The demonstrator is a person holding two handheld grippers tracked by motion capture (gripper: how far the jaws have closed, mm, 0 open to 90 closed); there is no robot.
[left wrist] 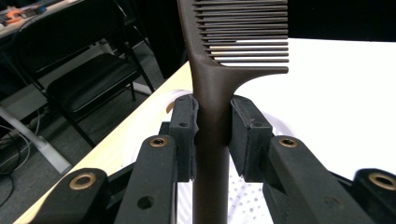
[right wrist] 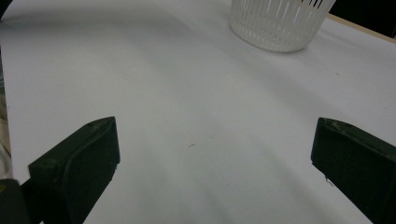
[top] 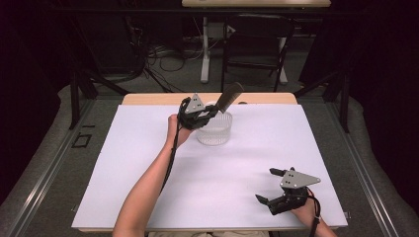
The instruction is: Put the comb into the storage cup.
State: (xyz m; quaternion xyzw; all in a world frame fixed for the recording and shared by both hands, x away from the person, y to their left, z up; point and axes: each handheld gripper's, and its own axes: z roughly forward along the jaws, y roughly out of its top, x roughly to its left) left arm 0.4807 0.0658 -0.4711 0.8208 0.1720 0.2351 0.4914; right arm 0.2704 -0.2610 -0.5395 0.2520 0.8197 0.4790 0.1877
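At the far left-of-centre of the white table sheet [top: 148, 163], the left gripper [top: 207, 114] is clamped on the handle of a dark brown comb [top: 230, 95], holding it tilted up over the white slotted basket [top: 215, 132] that stands near the sheet's far edge. At the near right, the right gripper [top: 273, 187] hovers low over the bare sheet with its jaws spread wide and nothing between them. Beyond the pale wooden table edge [top: 148, 98], a dark room holds a black folding chair [top: 257, 44] and loose cables [top: 168, 57] on the grey floor.
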